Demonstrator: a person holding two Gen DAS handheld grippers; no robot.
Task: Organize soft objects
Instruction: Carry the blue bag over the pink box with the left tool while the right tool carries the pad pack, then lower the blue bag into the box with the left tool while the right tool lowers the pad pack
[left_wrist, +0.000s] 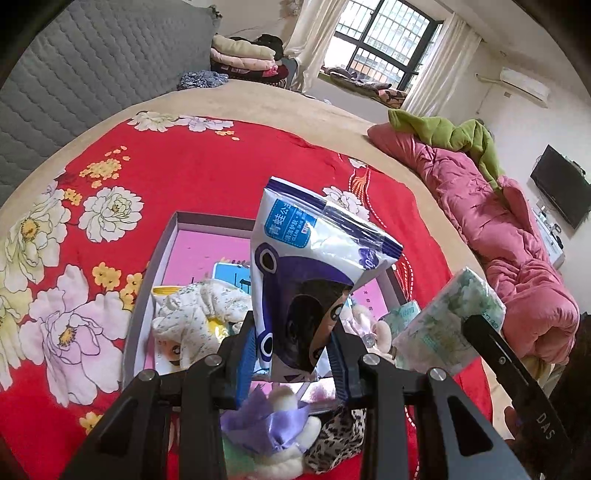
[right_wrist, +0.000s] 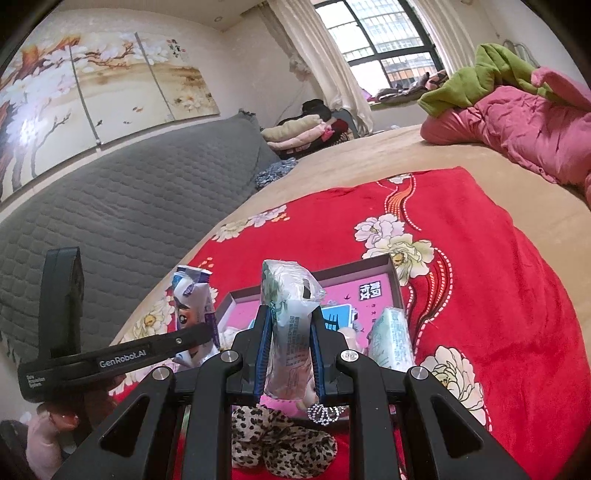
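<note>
Bedroom daylight falls on a bed (left_wrist: 295, 107) spread with a red floral blanket (left_wrist: 207, 173), where a shallow grey box (left_wrist: 138, 321) with a pink bottom lies open. Inside it are a doll in pale floral cloth (left_wrist: 195, 317), a blue card (left_wrist: 231, 275) and a green-patterned tissue pack (right_wrist: 393, 338) leaning at its right side. Above the box, the left gripper (left_wrist: 291, 354) has its fingers pinching the lower end of a blue-and-white tissue pack (left_wrist: 314, 273), held upright. Just beside it, the right gripper (right_wrist: 290, 354) pinches a pale green floral tissue pack (right_wrist: 290, 314), also upright. A leopard-print pouch (right_wrist: 280, 443) and a purple-ribboned plush (left_wrist: 273, 424) lie on the blanket in front of the box.
</note>
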